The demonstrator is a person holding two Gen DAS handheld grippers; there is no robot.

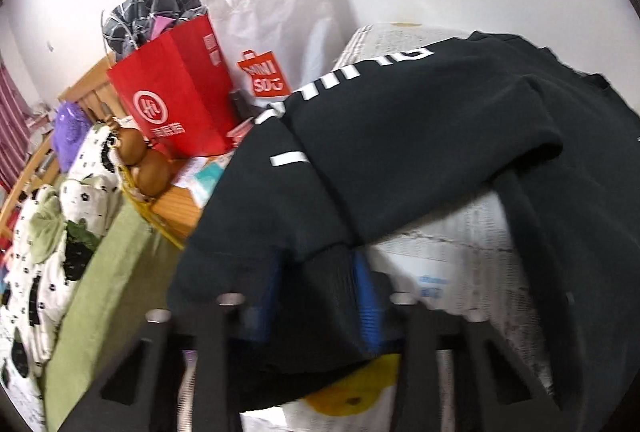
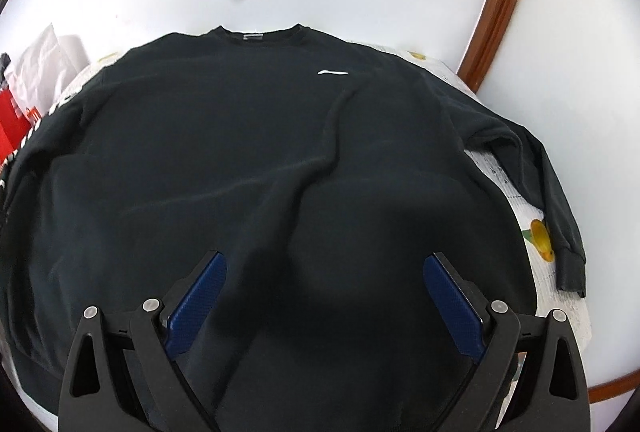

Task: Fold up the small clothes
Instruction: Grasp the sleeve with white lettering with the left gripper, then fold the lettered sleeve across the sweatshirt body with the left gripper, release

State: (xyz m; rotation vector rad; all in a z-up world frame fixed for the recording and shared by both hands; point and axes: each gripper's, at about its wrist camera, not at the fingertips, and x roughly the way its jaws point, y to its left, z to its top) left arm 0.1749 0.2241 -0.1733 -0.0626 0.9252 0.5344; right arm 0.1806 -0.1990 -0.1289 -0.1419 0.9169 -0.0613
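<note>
While left claw [image 1: 314,292] pinches black sleeve cuff [image 1: 328,272] between blue pads, right claw [image 2: 324,296] hovers with fingers spread wide over black sweatshirt [image 2: 240,160], spread flat on patterned tabletop cover [image 2: 560,296]. Beyond: red paper bag [image 1: 176,100], white Miniso bag [image 1: 276,24].

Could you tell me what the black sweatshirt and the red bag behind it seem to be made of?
The black sweatshirt looks like soft matte knit, probably cotton fleece: it drapes in rounded folds without shine. The red bag seems to be stiff paper, judging by its sharp creases and flat printed faces.
</note>
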